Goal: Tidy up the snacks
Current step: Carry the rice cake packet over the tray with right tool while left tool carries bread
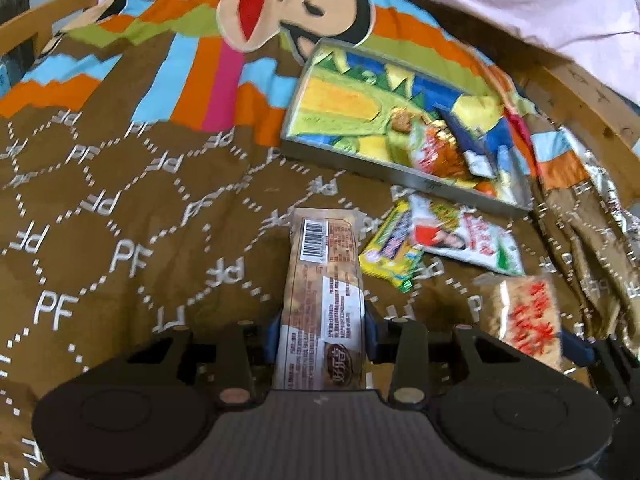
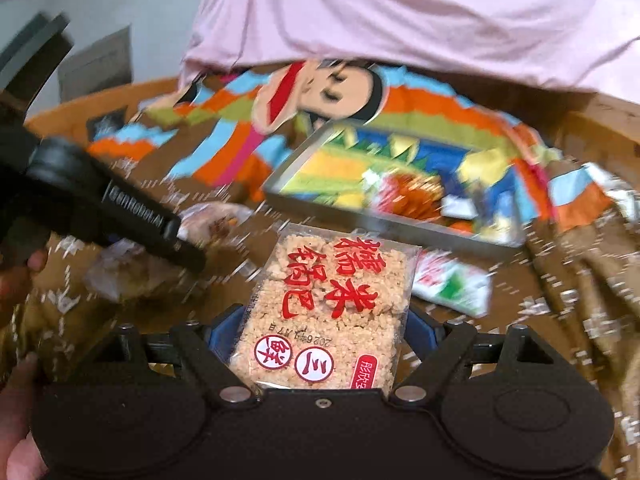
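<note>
My left gripper (image 1: 322,332) is shut on a long brown snack bar (image 1: 324,280) with a barcode, its blue pads pressing both sides and the bar lifted above the bedspread. In the right wrist view my right gripper (image 2: 324,332) is shut on a clear pack of rice crackers (image 2: 332,312) with red characters. That pack (image 1: 520,312) also shows at the lower right of the left wrist view. Beyond both lies a metal tray (image 1: 360,164) (image 2: 360,216) with a colourful lining and a few snack packs at its right end. A black finger of the left gripper (image 2: 172,240) crosses the left side.
A yellow-green packet (image 1: 390,256) and a white, red and green packet (image 1: 468,240) (image 2: 452,284) lie loose in front of the tray. Silver foil packs (image 1: 608,184) sit at the far right by the wooden frame (image 1: 580,92). Pink cloth (image 2: 400,20) hangs at the back. A hand (image 2: 16,280) is at the left.
</note>
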Tool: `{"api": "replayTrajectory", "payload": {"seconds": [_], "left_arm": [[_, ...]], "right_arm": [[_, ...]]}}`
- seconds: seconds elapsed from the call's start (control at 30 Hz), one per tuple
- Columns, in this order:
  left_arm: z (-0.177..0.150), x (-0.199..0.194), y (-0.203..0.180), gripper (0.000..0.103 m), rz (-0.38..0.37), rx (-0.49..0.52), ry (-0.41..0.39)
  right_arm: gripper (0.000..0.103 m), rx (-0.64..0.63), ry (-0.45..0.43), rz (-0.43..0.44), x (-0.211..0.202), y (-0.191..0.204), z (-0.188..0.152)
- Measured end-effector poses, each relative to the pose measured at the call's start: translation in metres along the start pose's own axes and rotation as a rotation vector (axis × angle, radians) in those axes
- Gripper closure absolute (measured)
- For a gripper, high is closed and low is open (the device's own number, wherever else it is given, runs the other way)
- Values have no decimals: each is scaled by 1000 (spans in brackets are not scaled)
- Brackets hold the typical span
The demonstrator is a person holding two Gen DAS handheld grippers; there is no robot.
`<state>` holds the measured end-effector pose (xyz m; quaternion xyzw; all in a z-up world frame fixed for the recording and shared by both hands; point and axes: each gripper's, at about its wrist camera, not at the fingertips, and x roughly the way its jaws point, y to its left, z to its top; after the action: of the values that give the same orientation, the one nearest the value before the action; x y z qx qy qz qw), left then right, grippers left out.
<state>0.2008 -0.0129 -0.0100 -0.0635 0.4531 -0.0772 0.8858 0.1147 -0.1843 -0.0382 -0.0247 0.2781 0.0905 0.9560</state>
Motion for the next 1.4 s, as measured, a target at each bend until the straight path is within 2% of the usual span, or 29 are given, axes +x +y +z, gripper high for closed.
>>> {"api": "replayTrajectory", "payload": {"seconds": [0.13,0.3,0.57,0.7,0.87,0.97,1.07,1.2,1.4], "left_arm": [[7,-9,-20,60,-51,1,-110],[35,-14,-48,60,-61,24,-213],[84,6,-78,60,-26,63,-338],[106,26,-80,60,-3,51,-387],[136,62,-73,60,6,-16,-394],[150,85,-72,60,28,-30,-396],[161,107,-71,60,51,-38,-396],[168,135,-76,60,83,11,-367],[163,167,-78,60,95,67,-318]], "right_arm": [[19,46,-49,-11,-4,-27,18],[19,63,-93,-5,11,-51,46],[19,62,-210,-32,54,-88,89],[19,57,-268,-81,86,-110,103],[19,198,-278,-60,126,-152,117],[19,232,-271,-66,151,-167,125],[19,223,-260,-74,174,-175,127],[19,188,-226,-88,205,-178,126],[19,140,-130,-85,248,-176,121]]}}
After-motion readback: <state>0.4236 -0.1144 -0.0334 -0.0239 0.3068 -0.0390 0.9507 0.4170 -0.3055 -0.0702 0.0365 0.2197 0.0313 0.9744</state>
